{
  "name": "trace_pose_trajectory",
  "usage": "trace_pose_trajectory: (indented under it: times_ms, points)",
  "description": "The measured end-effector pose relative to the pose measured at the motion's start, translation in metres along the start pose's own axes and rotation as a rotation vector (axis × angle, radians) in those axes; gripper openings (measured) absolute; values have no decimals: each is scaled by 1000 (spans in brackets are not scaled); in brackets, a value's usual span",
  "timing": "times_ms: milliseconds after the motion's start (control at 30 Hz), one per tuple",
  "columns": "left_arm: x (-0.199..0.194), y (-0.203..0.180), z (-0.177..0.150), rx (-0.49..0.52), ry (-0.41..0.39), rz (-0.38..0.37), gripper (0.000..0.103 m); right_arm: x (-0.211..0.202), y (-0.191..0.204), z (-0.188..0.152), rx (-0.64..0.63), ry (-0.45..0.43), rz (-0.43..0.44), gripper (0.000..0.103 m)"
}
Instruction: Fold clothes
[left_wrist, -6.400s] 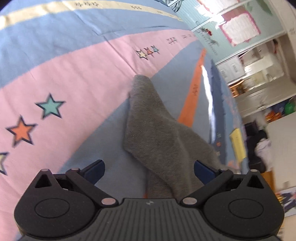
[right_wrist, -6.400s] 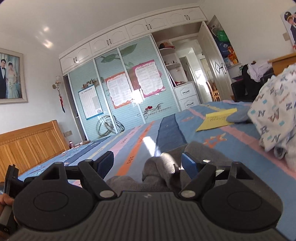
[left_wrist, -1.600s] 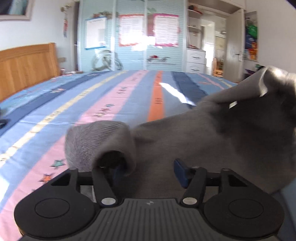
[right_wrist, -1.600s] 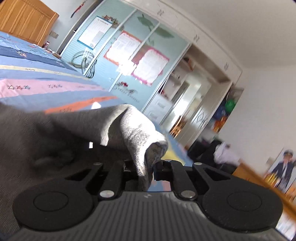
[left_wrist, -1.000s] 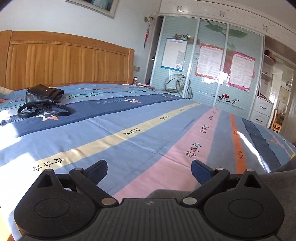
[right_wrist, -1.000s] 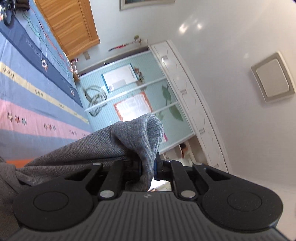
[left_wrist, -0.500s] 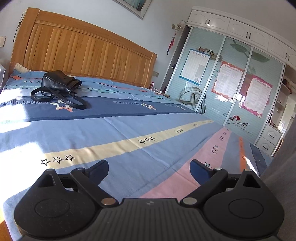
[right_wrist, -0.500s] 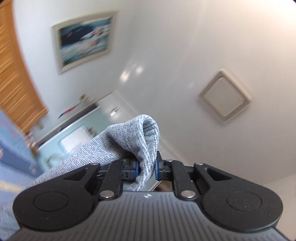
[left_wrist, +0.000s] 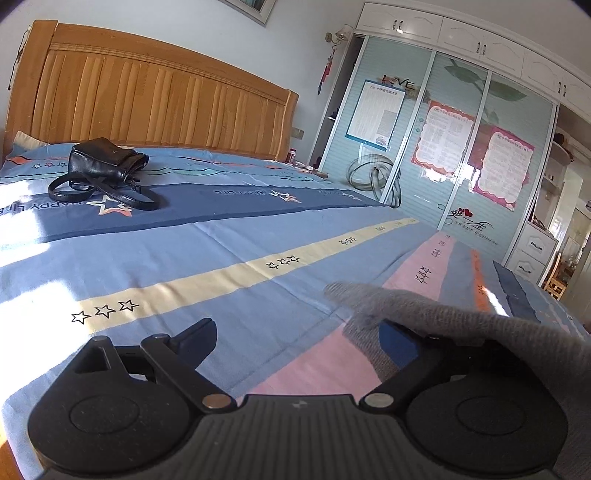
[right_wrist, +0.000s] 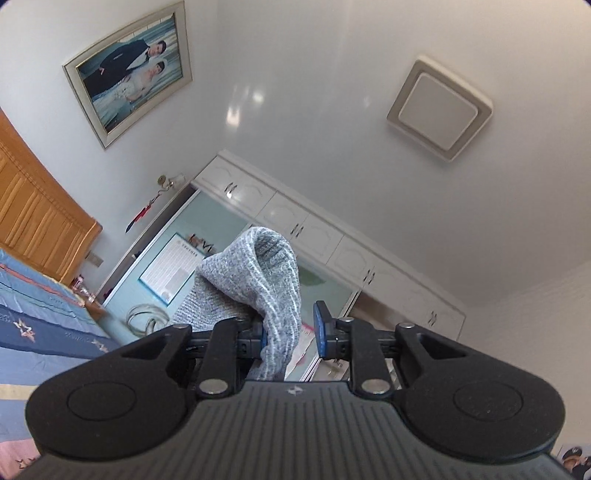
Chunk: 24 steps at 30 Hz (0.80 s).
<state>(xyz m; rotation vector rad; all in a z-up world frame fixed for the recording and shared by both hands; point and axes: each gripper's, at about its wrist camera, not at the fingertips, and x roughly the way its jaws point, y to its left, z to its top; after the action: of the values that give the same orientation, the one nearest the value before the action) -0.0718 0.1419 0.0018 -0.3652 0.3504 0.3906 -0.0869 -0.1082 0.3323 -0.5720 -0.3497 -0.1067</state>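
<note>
A grey knit garment (right_wrist: 269, 280) hangs in a fold between the jaws of my right gripper (right_wrist: 291, 334), which points up toward the ceiling. Its jaws are opening: the cloth still lies against the left pad, while the right pad (right_wrist: 319, 330) stands apart from it. In the left wrist view the same grey garment (left_wrist: 461, 314) drapes over the right finger of my left gripper (left_wrist: 297, 334) and runs off to the right. That gripper is open wide just above the striped bed sheet (left_wrist: 221, 258), with nothing between its fingers.
A black shoulder bag (left_wrist: 107, 162) lies on the bed near the wooden headboard (left_wrist: 147, 110). A sliding-door wardrobe (left_wrist: 461, 166) stands beyond the far side of the bed. The right wrist view shows a framed photo (right_wrist: 129, 70) and a ceiling panel (right_wrist: 439, 107).
The right gripper's jaws have parted from the cloth fold while it rose and rolled. Grey cloth has come into the left wrist view over the right finger.
</note>
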Motion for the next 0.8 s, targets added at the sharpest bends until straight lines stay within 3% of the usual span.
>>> trace_pose_trajectory:
  times_ms: [200,300,433,500,567,667,800]
  points:
    - [-4,-6,0,9,-46,-21,95,20,55,-69,139,140,96,24]
    - [-5,-15,-2,51,-58,-36,96,22,96,-110,131,253,223,24]
    - [2,-21,-6,78,-25,-43,96,15,156,-178,27,547,460,26]
    - [6,-21,-7,75,-7,-44,96,-6,179,-218,8,702,570,26]
    - [9,-21,-8,80,8,-44,96,-37,195,-250,-34,804,653,26]
    - [11,-24,-12,101,20,-45,96,-85,194,-280,45,889,697,27]
    - [7,-35,-18,145,13,-93,96,-126,171,-287,273,881,674,47]
